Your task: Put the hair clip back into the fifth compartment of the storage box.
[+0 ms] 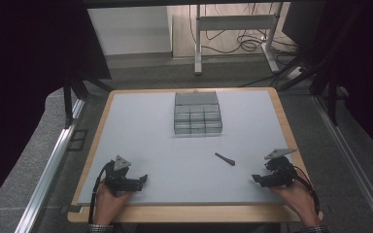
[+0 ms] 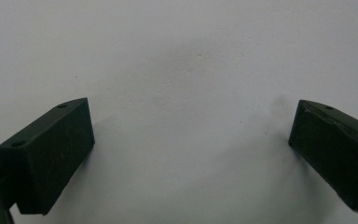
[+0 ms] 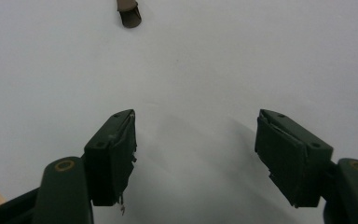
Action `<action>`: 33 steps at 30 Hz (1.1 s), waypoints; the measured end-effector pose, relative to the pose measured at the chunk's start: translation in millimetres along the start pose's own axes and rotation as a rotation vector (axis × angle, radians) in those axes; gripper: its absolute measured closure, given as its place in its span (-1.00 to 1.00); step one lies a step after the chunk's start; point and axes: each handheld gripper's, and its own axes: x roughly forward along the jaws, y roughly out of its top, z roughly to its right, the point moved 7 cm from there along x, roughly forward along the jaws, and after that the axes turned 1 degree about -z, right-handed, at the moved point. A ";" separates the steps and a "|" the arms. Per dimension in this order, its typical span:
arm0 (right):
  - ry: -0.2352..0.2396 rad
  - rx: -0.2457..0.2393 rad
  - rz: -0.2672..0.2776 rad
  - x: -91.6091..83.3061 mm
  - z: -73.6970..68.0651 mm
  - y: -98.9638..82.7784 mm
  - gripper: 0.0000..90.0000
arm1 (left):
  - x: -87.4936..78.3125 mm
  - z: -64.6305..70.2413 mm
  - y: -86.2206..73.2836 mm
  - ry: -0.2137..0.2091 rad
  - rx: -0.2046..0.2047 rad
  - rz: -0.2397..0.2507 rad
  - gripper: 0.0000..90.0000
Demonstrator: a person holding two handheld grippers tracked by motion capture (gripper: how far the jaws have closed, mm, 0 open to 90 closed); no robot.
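A small dark tapered piece (image 1: 225, 159) lies on the white table mat, right of the middle; its blunt end (image 3: 129, 14) shows at the top of the right gripper view. My right gripper (image 1: 256, 179) rests near the mat's front right corner, a short way from that piece, and its jaws (image 3: 196, 140) stand open over bare mat. My left gripper (image 1: 143, 179) sits near the front left. Its jaws (image 2: 191, 135) are spread wide and hold nothing.
A grey box (image 1: 197, 114) with several small compartments and a lid folded back stands at the far middle of the mat. The wooden table edge (image 1: 194, 212) runs along the front. Beyond the table are a metal frame (image 1: 233, 29) and floor cables.
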 end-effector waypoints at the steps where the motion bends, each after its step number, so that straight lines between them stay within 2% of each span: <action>1: 0.002 -0.003 -0.005 0.4 0.4 0.2 -0.35 | 0.0 0.0 0.0 0.000 0.000 0.000 -0.99; 5: -0.001 -0.001 -0.041 2.4 -1.1 1.4 -0.32 | 0.0 0.0 0.0 0.000 0.000 0.000 -0.99; 11: -0.003 -0.012 -0.050 -0.7 -4.0 11.6 -0.25 | 0.0 0.0 0.0 0.000 0.000 0.001 -0.99; 14: 0.014 -0.008 -0.067 -1.9 -4.8 16.5 -0.19 | 0.0 0.0 0.0 0.000 0.000 0.001 -0.99; 20: 0.022 0.006 -0.093 -0.6 -3.5 24.5 -0.20 | 0.0 0.0 0.0 0.000 0.000 0.001 -0.99; 26: 0.022 -0.013 -0.117 0.2 -1.3 32.7 -0.20 | 0.0 0.0 0.0 0.000 0.000 0.001 -0.99; 33: 0.054 -0.028 -0.173 3.6 -1.8 40.0 -0.02 | 0.0 0.0 0.0 0.000 0.000 0.000 -0.99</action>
